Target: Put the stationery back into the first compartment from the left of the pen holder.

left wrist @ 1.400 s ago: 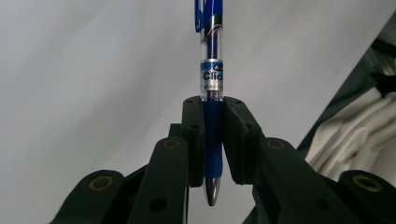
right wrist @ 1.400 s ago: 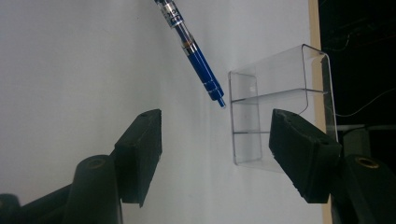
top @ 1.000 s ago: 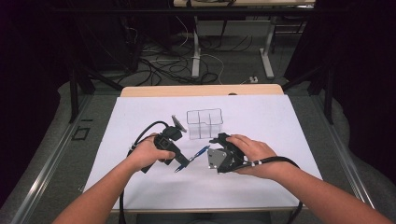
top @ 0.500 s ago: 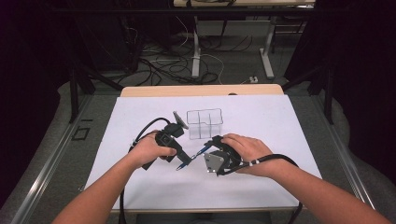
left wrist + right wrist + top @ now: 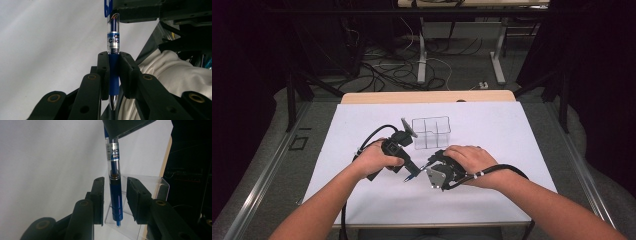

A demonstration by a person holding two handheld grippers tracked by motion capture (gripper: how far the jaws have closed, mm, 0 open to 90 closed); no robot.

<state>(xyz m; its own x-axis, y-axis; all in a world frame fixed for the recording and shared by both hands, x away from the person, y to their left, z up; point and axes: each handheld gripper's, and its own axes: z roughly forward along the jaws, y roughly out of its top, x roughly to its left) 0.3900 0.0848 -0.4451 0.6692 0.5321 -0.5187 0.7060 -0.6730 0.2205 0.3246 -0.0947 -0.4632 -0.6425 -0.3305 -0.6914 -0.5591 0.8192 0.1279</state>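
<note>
I see the blue pen (image 5: 113, 62) clamped in my left gripper (image 5: 113, 72). In the left gripper view both black pads press on the blue grip part of the pen, and the silver tip (image 5: 113, 102) points toward the camera, below the pads. The clear barrel with the printed label goes up and away from the jaws.

In the right gripper view, the other end of the same pen (image 5: 115, 192) stands between the jaws of my right gripper (image 5: 115, 200). These jaws have just been closing, but they are apart for now: I see a gap on each side of the pen and the pads do not press on it.

From the high view, the pen (image 5: 411, 176) is in front of the clear plastic box (image 5: 431, 132), on the side of the box nearer to me, and it is held above the white sheet (image 5: 512, 135) that covers the table. The left gripper (image 5: 408, 167) is just left of this point and the right gripper (image 5: 428, 167) is just right of it, so both meet at the pen. The box has several compartments and it stands on the sheet, apart from both grippers.
</note>
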